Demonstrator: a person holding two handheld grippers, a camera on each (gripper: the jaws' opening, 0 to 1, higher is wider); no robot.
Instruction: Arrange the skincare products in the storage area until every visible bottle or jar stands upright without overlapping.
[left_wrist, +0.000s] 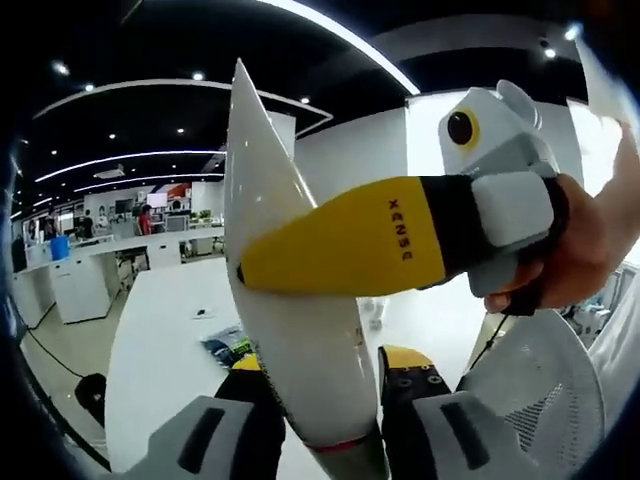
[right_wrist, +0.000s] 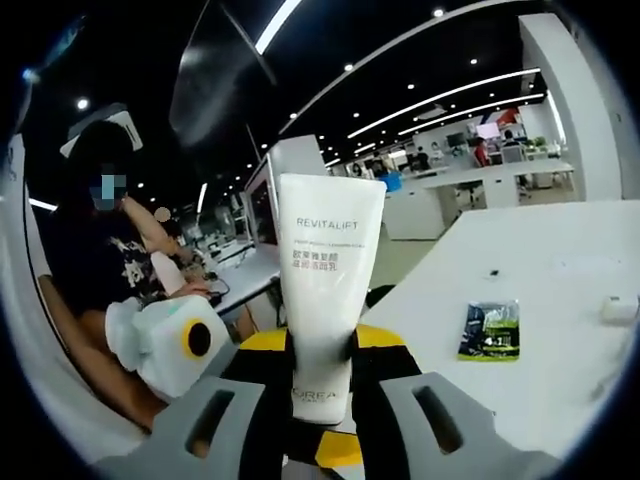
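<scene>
Both your hand-held grippers clamp one white tube (right_wrist: 328, 290): the left hand-held gripper (left_wrist: 318, 400) and the right hand-held gripper (right_wrist: 322, 385) pinch near its cap end. It's raised off the table (right_wrist: 560, 290), long axis running away from both, probably upright.

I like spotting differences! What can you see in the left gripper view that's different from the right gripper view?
Left gripper view: the white tube seen edge-on, the right tool clamping it with a yellow jaw, a hand holding that tool, and a mesh chair.
Right gripper view: the tube's flat front reading REVITALIFT, and a seated person.
Both: the tube, the white table and a small green packet lying on it.
</scene>
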